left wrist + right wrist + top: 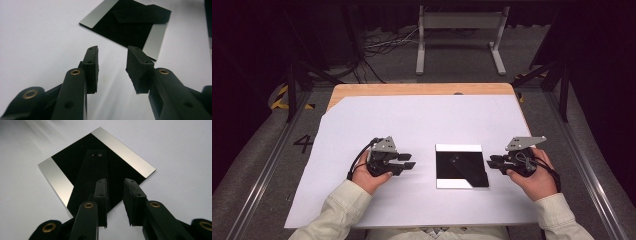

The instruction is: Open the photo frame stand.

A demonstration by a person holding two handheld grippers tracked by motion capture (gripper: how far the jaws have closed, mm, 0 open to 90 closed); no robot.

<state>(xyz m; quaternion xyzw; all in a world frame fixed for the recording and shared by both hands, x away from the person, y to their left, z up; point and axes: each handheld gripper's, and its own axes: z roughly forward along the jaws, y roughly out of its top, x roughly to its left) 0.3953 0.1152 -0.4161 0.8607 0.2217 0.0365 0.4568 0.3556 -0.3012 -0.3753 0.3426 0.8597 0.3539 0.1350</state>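
Note:
A flat, glossy square plate (461, 166) lies on the white sheet, black across most of its face with pale strips along two edges. My left gripper (408, 160) rests on the sheet just left of it, jaws pointing at it and open with nothing between them. In the left gripper view the plate (125, 27) lies ahead of the left gripper (112, 50), apart from it. My right gripper (490, 161) sits at the plate's right edge, open by a narrower gap and holding nothing. In the right gripper view the right gripper (115, 182) hovers at the near corner of the plate (82, 167).
The white sheet (412, 120) covers a wooden table (412, 89) whose bare far edge shows. Beyond it stand a white metal frame (459, 35) and loose cables (382, 47) on the floor. Metal rails (584, 165) run along both sides.

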